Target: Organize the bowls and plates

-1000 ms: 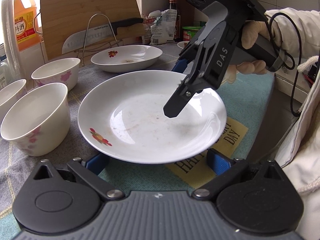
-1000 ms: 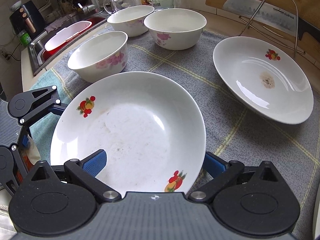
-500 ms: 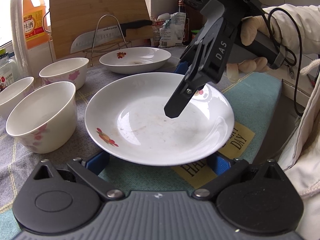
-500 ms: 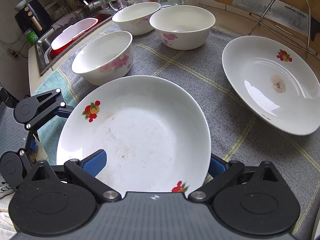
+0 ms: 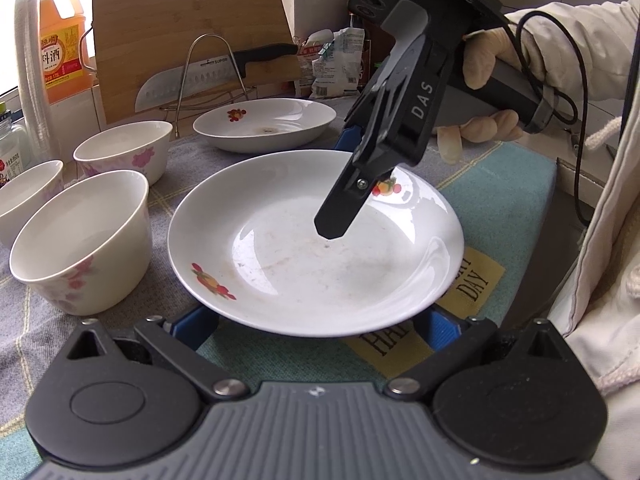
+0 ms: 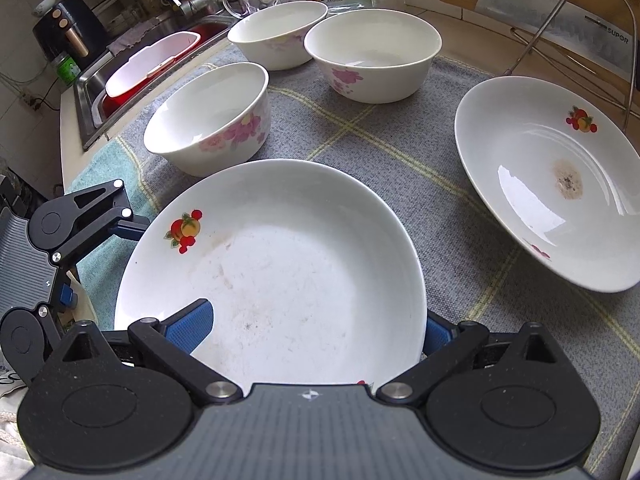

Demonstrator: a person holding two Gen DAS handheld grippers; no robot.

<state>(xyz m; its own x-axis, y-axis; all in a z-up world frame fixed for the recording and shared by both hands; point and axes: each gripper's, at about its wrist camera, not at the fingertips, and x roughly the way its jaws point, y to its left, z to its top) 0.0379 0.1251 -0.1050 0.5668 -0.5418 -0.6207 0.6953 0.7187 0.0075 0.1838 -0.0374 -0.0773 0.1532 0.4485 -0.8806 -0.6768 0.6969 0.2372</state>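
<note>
A white deep plate with fruit prints and faint smears lies on the cloth between both grippers. My right gripper is open and straddles its rim, one finger over the inside and the other outside below the rim. Opposite it, my left gripper is open with its blue pads tucked under the rim. A second plate with a brown stain lies further back. Three white flowered bowls stand beside the plates.
A cutting board, a knife on a wire rack and an orange bottle line the back wall. The sink with a red tub is beyond the bowls. A gloved hand and cable hang at the counter's right edge.
The left view has swung, so the background slid right while the near plate stays framed. The right gripper has edged a little further over the plate's rim. Both grippers stay open.
</note>
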